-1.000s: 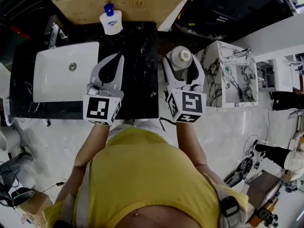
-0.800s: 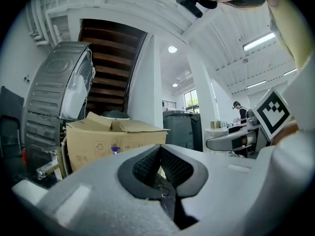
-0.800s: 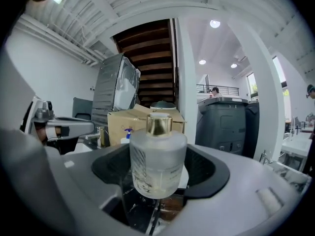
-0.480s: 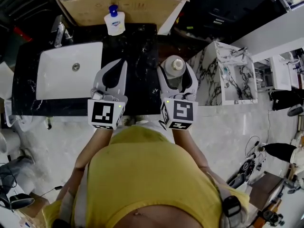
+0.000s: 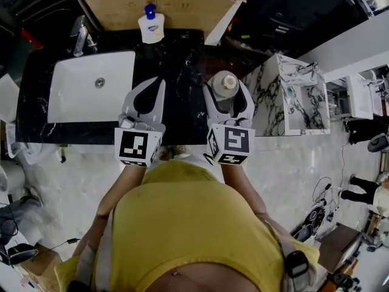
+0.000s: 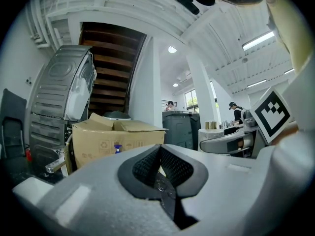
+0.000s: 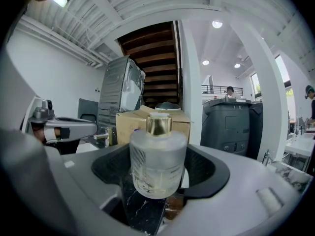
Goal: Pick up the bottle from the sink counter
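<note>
A frosted glass bottle [image 5: 224, 85] with a gold cap [image 7: 158, 125] is held upright between the jaws of my right gripper [image 5: 225, 90], which is shut on it. In the head view the bottle hangs just past the right edge of the black marble sink counter [image 5: 182, 53]. In the right gripper view the bottle's body [image 7: 157, 161] fills the gap between the dark pads. My left gripper [image 5: 158, 81] hovers over the counter's front part, shut, its tips touching with nothing between them [image 6: 158, 149].
A white sink basin [image 5: 91, 87] with a faucet [image 5: 79, 31] lies left in the counter. A blue-capped soap bottle [image 5: 150, 25] stands at the counter's back, before a cardboard box [image 5: 158, 2]. A white marble-patterned vanity [image 5: 292, 93] stands to the right.
My right gripper has carried the bottle a little left and nearer to me, beside the counter's right edge. The left gripper has hardly moved and stays shut.
</note>
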### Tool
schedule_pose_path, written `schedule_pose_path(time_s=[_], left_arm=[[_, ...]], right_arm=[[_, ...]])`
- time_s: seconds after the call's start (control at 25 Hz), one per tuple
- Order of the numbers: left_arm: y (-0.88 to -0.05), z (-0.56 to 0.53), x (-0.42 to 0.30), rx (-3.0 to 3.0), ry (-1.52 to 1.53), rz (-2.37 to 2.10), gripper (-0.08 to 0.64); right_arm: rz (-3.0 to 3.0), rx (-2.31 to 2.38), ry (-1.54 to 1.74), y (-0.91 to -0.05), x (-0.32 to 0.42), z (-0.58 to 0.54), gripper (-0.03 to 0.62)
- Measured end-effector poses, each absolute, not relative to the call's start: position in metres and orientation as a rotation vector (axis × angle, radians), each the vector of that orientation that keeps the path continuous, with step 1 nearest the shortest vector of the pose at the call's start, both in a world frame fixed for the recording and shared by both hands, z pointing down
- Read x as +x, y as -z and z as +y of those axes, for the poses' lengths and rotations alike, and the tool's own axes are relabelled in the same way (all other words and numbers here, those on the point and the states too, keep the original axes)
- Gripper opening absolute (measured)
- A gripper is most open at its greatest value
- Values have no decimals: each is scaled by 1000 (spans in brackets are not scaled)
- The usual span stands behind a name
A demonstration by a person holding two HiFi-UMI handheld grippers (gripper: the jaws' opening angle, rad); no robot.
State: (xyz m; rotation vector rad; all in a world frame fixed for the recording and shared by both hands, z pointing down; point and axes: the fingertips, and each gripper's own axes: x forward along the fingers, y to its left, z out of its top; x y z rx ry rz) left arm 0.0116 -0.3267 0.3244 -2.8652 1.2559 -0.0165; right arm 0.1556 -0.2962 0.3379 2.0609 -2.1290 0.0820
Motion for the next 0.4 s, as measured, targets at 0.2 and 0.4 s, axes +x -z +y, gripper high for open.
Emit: schedule_pose_path(time_s=[0.2, 0.4], left_arm=[[-326, -326, 9, -2857, 5, 1280, 6], [-329, -326, 8, -2860, 8, 1297, 6]], right_arm=[[-2143, 2045, -79, -340, 154, -297, 327], [-2155, 2034, -86, -340, 155, -300, 327]])
